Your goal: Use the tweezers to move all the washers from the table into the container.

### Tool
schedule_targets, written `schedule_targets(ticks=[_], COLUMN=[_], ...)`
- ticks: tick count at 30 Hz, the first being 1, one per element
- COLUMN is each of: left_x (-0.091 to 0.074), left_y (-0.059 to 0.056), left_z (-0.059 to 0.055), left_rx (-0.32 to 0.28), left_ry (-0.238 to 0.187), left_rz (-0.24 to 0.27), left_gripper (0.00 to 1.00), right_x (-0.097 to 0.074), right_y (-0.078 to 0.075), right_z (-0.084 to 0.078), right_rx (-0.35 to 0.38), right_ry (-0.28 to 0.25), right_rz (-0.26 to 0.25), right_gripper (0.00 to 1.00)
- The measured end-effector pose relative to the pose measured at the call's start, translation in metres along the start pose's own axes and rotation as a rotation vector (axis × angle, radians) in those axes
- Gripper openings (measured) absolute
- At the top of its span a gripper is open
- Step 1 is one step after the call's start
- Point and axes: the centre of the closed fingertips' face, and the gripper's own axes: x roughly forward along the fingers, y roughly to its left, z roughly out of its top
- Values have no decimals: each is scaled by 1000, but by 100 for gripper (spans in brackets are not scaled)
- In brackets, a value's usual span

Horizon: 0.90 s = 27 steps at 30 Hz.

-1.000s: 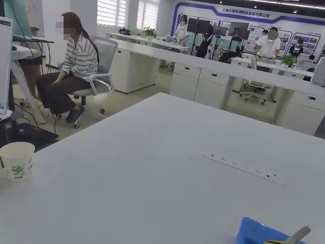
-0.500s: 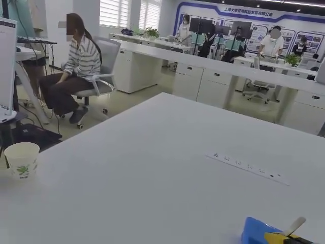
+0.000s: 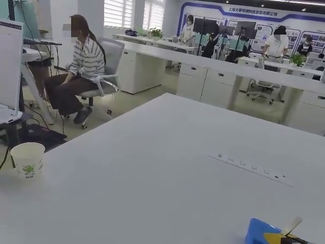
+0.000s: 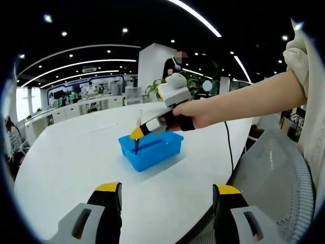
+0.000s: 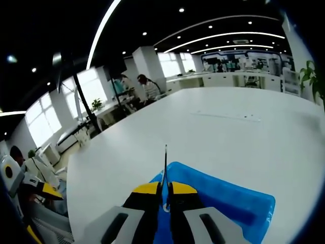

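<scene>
Tweezers [image 5: 165,165] are pinched tight between our right gripper's [image 5: 163,192] jaws, tips pointing down into the blue container [image 5: 233,203] on the white table [image 5: 203,137]. Our left gripper [image 4: 167,191] hangs nearer us, jaws spread wide, nothing between them. A paper cup [image 3: 28,158] stands well apart at the table's left edge.

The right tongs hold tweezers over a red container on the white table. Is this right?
Not fully. The container is blue, not red, as the right gripper view shows. The right tongs do hold the tweezers over it on the white table.
</scene>
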Motion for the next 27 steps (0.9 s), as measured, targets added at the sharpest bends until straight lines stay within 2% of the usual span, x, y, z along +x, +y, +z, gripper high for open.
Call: schedule_targets(ticks=[9, 19, 23, 26, 27], left_x=[-1, 0, 0, 1, 1], left_y=[-1, -2, -3, -4, -4], left_z=[-1, -2, -2, -2, -2], left_rx=[-1, 0, -3, -6, -6], left_ry=[4, 9, 9, 10, 10], left_rz=[0, -6, -11, -20, -22], left_gripper=[73, 73, 72, 71, 70], right_x=[4, 4, 5, 5, 4], right_y=[-2, 2, 7, 7, 5], right_z=[-13, -15, -15, -15, -12], right_rx=[-35, -80, -148, -140, -120], right_ry=[49, 53, 64, 58, 41], right_rz=[-1, 3, 17, 25, 22], right_gripper=[3, 4, 4, 4, 4])
